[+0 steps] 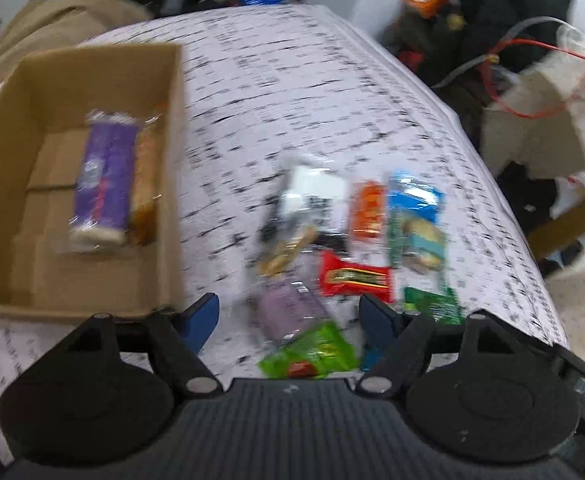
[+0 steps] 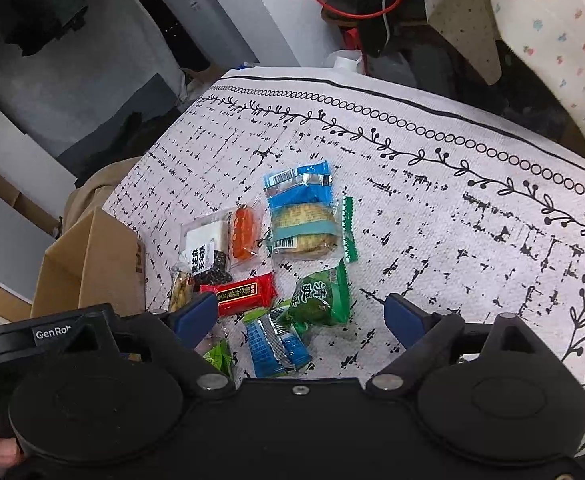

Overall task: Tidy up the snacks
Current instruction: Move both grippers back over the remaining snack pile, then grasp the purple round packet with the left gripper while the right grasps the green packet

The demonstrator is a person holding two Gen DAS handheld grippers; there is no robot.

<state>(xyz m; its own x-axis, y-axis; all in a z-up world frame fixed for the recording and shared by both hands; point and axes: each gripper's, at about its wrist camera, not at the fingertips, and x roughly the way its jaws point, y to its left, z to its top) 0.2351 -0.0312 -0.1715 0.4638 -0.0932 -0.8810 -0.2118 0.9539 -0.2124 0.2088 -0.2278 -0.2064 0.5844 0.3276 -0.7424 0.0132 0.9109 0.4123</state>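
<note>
Brown cardboard box [image 1: 92, 184] holds two snack bars; many packets lie beside it; both grippers, left gripper [image 1: 288, 316] and right gripper [image 2: 302, 316], gape empty

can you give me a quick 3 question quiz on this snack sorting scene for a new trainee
1. True or false: the cardboard box already holds a purple-wrapped snack.
2. Which snack lies closest to the left gripper? A) light green packet B) orange packet C) blue-wrapped biscuit
3. Fill in: both the left gripper and the right gripper are ____ and hold nothing.

Key: 1 true. 2 A. 3 open.
</note>
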